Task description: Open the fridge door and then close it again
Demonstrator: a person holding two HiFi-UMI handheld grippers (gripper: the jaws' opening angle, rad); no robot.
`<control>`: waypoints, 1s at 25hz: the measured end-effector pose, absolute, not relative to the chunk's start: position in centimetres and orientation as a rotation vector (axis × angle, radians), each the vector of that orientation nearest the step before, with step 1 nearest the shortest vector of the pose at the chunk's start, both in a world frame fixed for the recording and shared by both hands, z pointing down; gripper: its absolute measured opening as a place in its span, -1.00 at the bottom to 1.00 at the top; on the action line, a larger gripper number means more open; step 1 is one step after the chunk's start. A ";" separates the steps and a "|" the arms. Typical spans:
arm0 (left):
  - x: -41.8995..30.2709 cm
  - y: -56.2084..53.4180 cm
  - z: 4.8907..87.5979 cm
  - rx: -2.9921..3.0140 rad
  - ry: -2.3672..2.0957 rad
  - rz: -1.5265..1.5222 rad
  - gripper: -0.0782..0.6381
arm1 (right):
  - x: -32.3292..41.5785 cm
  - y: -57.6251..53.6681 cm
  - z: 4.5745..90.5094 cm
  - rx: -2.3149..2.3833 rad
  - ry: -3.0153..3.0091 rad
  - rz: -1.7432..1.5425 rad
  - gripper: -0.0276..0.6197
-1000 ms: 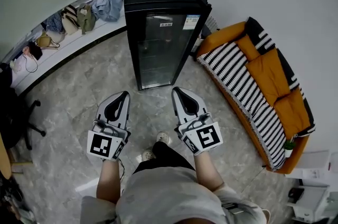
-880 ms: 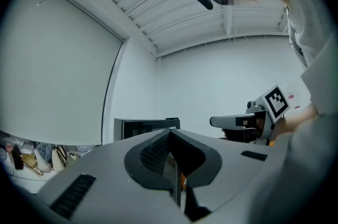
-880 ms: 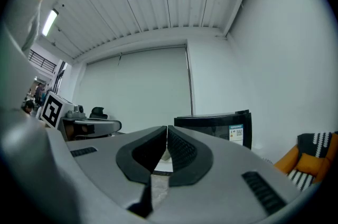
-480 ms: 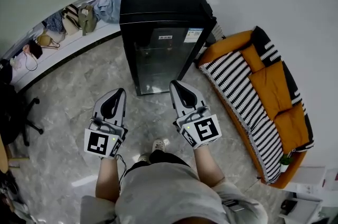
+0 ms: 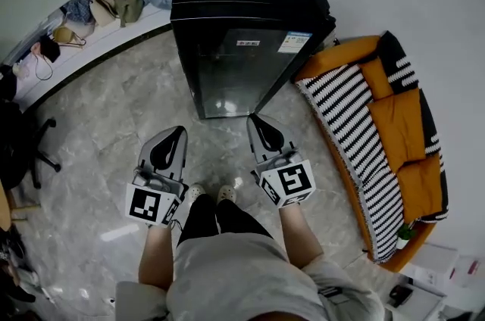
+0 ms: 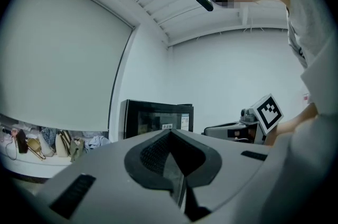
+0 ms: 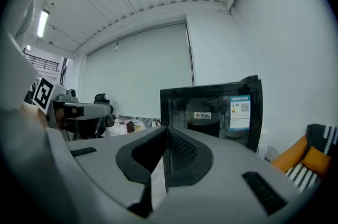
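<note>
Fridge door [image 5: 241, 73] is standing closed just ahead of the left hand-held gripper [image 5: 179, 133] and right hand-held gripper [image 5: 253, 118], jaws together, empty; arriving pinched, they are risking slipping off its edge

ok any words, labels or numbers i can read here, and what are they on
Blue and white label, upper corner of the fridge door: print too small to read.
Small white sticker, top middle of that door: blurred, unreadable.
Marker cubes: black square patterns, no words.
</note>
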State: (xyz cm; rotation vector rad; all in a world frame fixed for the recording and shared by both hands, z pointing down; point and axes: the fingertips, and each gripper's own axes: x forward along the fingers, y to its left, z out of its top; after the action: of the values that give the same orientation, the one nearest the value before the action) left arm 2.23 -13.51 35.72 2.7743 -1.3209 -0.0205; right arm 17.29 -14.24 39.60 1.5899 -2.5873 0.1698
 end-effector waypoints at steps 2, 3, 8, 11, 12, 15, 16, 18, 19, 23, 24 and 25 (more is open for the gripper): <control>2.0 -13.8 36.9 2.756 -1.304 0.006 -0.74 | 17.2 -14.4 41.6 1.588 -2.549 0.218 -0.86; 1.9 -14.0 37.6 2.750 -1.295 0.022 -0.74 | 17.1 -14.5 42.6 1.587 -2.530 0.241 -0.86; 1.1 -14.7 40.9 2.717 -1.257 0.079 -0.74 | 16.4 -14.4 47.4 1.567 -2.461 0.332 -0.86; 0.8 -14.9 42.5 2.700 -1.233 0.092 -0.74 | 15.7 -14.3 49.5 1.543 -2.422 0.353 -0.86; 0.7 -15.0 42.9 2.700 -1.225 0.095 -0.74 | 15.4 -14.4 50.0 1.529 -2.412 0.347 -0.86; 0.4 -14.8 44.3 2.705 -1.193 0.152 -0.74 | 14.2 -15.0 50.8 1.451 -2.391 0.272 -0.86; 0.2 -14.7 45.0 2.706 -1.177 0.199 -0.74 | 13.6 -15.4 50.8 1.413 -2.384 0.224 -0.86; -0.4 -14.7 45.7 2.716 -1.164 0.269 -0.74 | 12.4 -16.4 50.8 1.328 -2.361 0.114 -0.86; -0.6 -14.7 45.7 2.724 -1.167 0.289 -0.74 | 11.9 -16.9 50.7 1.286 -2.344 0.062 -0.86; -2.1 -15.2 45.3 2.732 -1.195 0.290 -0.74 | 9.7 -19.2 50.2 1.124 -2.271 -0.186 -0.86; -2.6 -15.4 45.3 2.730 -1.204 0.283 -0.74 | 9.0 -19.8 50.0 1.087 -2.255 -0.238 -0.86; -3.2 -15.5 45.4 2.728 -1.213 0.280 -0.74 | 8.3 -20.4 49.9 1.049 -2.240 -0.290 -0.86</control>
State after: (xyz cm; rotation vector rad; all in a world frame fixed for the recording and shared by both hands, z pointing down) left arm -3.19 -15.53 45.36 2.7284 -1.2129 0.2796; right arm 8.30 -20.44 49.94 1.0489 -2.2399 -0.2905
